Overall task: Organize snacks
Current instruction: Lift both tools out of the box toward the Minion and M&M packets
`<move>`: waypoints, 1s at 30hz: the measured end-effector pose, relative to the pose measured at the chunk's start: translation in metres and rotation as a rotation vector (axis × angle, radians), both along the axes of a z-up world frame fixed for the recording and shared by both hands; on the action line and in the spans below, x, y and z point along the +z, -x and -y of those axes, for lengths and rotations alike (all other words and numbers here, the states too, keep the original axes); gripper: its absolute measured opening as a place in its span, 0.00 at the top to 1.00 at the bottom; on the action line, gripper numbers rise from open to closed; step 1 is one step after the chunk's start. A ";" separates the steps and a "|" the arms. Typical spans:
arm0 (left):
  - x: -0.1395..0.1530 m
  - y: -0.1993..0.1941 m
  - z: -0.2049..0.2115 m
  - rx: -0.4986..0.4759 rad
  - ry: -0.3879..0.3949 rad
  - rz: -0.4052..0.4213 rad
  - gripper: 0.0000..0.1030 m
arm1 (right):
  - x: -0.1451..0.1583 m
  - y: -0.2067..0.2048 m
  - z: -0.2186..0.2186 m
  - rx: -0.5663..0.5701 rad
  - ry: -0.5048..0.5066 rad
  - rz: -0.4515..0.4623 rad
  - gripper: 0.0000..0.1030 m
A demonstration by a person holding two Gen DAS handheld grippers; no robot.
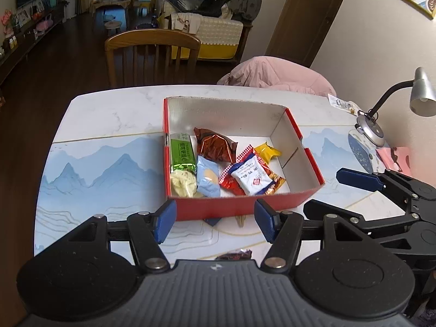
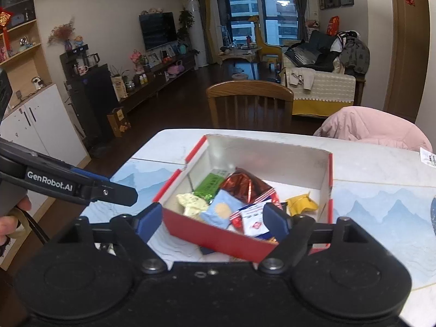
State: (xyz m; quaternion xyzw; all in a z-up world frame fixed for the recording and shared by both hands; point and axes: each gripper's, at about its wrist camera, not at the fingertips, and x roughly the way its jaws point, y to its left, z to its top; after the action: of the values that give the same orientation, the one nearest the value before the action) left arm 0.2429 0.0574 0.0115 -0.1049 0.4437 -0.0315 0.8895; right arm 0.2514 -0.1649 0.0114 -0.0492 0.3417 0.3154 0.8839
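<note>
Both grippers hang just this side of the red box (image 1: 239, 204), pulled back, I'd guess, so its open top stays clear. The left gripper (image 1: 215, 218) stands partly open with nothing between its pads; the right gripper (image 2: 215, 222) gapes wide, empty too. Inside the box the snacks (image 1: 218, 160) lie heaped toward its near wall. Only the left view shows a stray dark packet (image 1: 234, 254) nearer than the box, and a lamp (image 1: 421, 92) beyond its right side; only the right view shows a hand (image 2: 11, 218) on the left gripper
</note>
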 end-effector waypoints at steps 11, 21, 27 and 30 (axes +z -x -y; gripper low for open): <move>-0.011 0.051 -0.027 0.023 0.030 -0.004 0.29 | -0.011 0.037 -0.010 0.031 -0.022 0.014 0.01; -0.051 0.090 -0.079 0.164 0.058 -0.030 0.23 | -0.055 0.059 -0.027 0.077 0.050 -0.035 0.00; -0.085 0.091 -0.121 0.306 0.094 -0.119 0.23 | -0.088 0.059 -0.030 0.075 0.117 -0.102 0.01; -0.099 0.082 -0.135 0.356 0.139 -0.154 0.23 | -0.101 0.054 -0.028 0.057 0.126 -0.142 0.03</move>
State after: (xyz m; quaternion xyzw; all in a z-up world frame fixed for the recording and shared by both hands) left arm 0.1605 0.1920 -0.0880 -0.2450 0.4814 0.1038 0.8351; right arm 0.1979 -0.1367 -0.0898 -0.0921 0.4210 0.3211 0.8433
